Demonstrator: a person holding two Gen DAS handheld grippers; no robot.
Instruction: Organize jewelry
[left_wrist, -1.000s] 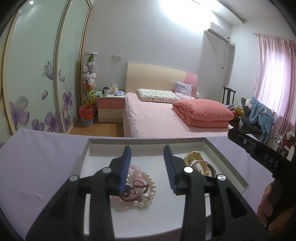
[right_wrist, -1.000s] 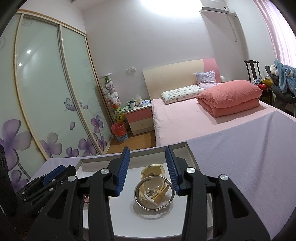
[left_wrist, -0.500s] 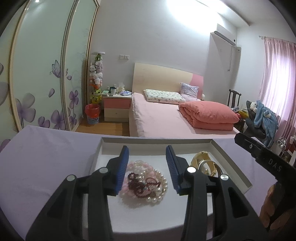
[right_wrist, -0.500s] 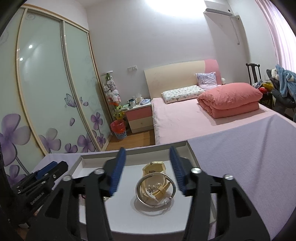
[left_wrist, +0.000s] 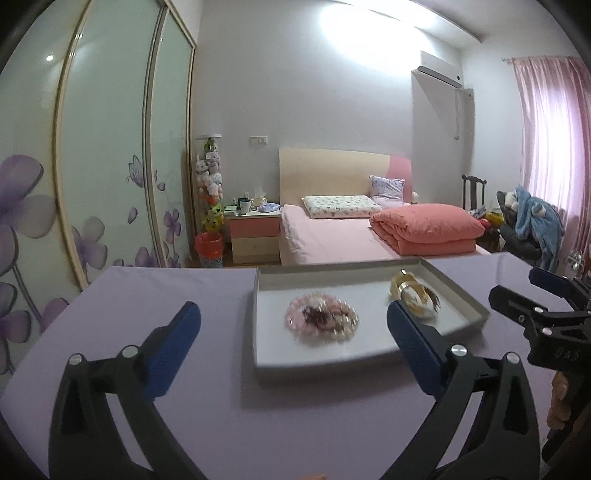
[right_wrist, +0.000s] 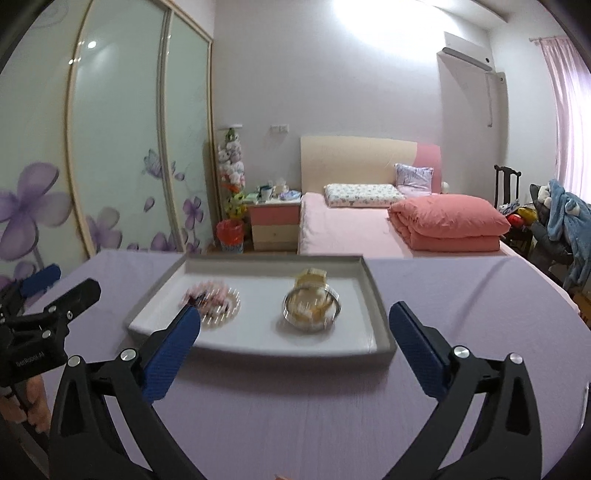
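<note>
A shallow grey-white tray (left_wrist: 266, 354) (right_wrist: 373, 291) lies on the lilac tablecloth. In it a heap of pearl, pink and dark red bead bracelets (left_wrist: 322, 318) (right_wrist: 214, 301) lies on the left. A silver bangle with cream and gold pieces (left_wrist: 415, 297) (right_wrist: 312, 304) lies on the right. My left gripper (left_wrist: 293, 349) is open wide and empty, in front of the tray. My right gripper (right_wrist: 295, 352) is open wide and empty, also in front of the tray. Each gripper shows at the edge of the other's view.
The lilac table (left_wrist: 184, 295) (right_wrist: 461, 295) extends around the tray. Beyond its far edge are a pink bed (left_wrist: 332, 240), a nightstand (left_wrist: 255, 232), a floral wardrobe (left_wrist: 92, 166) and a chair with clothes (left_wrist: 524, 229).
Both grippers have pulled back from over the tray to in front of it. Both have opened from a narrow gap to wide. The jewelry stays in the tray.
</note>
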